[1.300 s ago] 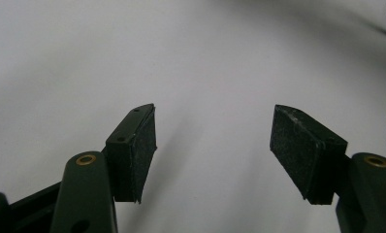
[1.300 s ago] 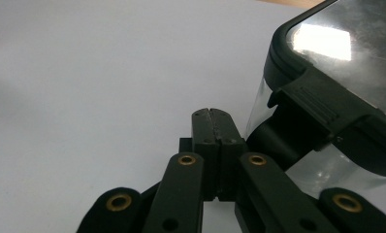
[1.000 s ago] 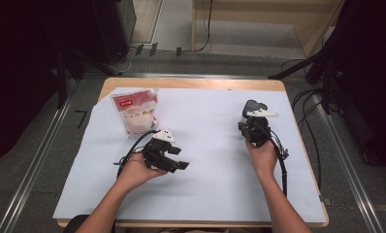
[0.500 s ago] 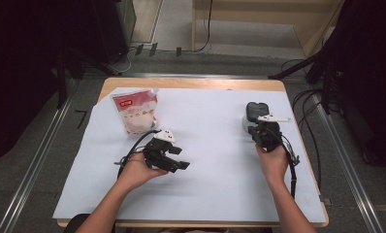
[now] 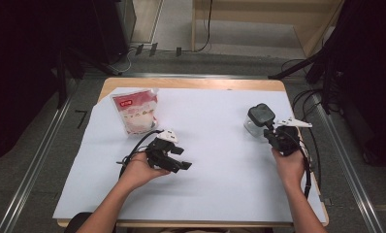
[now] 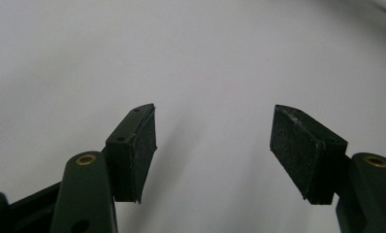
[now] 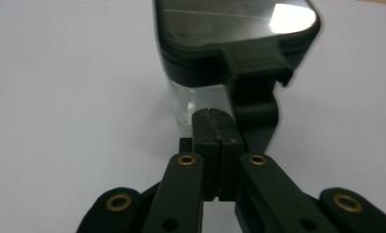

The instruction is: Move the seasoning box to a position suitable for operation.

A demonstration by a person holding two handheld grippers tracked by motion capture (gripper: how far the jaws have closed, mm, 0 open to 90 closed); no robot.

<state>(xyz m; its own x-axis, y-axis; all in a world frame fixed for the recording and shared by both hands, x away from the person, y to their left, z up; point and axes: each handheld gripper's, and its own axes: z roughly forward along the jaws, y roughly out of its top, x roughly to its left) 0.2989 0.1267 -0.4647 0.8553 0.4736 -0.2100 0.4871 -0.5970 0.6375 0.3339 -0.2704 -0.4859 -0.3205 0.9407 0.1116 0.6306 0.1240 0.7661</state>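
Red label with white lettering on the white-and-pink plastic pouch (image 5: 134,112); too small to read. No other text.

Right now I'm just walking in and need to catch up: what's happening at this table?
A person works with a gripper in each hand. The right gripper, shut with nothing between its jaws, sits right against a clear jar with a dark lid. The left gripper rests open over the white sheet. A pouch lies at the far left.
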